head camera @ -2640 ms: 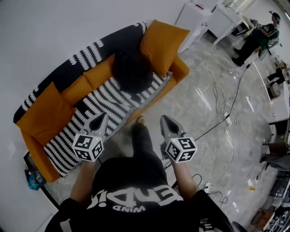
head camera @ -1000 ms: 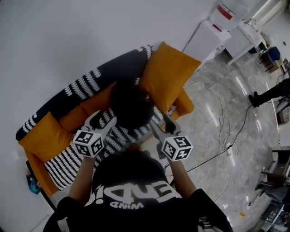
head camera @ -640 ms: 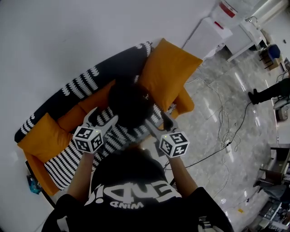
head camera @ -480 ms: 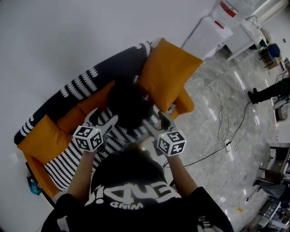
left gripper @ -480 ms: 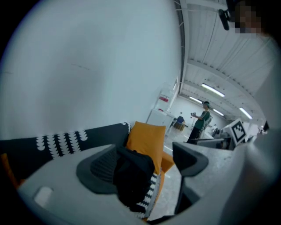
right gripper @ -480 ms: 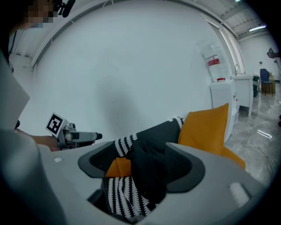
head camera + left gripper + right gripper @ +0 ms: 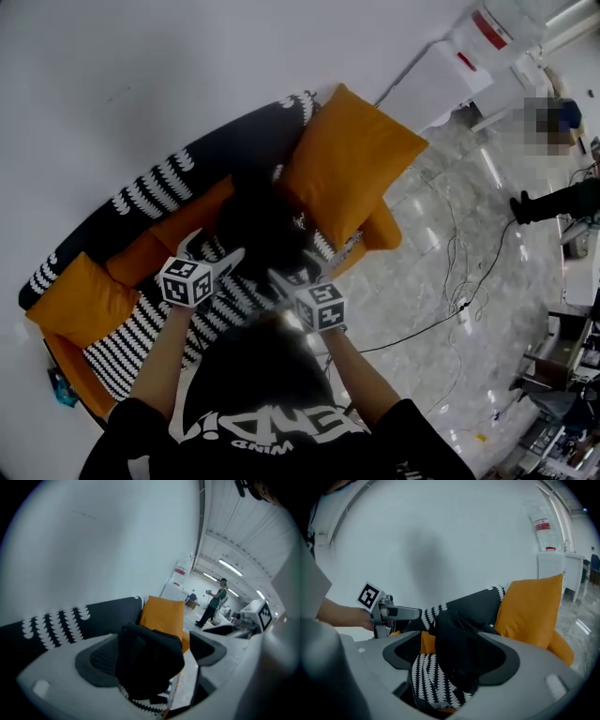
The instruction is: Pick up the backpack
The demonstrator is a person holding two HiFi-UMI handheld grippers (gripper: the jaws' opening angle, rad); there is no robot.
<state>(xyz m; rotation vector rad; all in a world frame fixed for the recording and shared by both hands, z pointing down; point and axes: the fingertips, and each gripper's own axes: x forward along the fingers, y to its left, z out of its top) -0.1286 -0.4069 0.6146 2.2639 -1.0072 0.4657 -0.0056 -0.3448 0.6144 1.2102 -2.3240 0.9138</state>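
Bright, even indoor light; fisheye-bent edges, dark corners, foreground softly blurred.

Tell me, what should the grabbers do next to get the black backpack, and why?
Probably ease both grippers a little forward, until the backpack sits deep between the jaws, then close. The left gripper is opening its jaws and the right gripper stands wide. In both gripper views the backpack shows between the jaws, but no pad presses on it yet.
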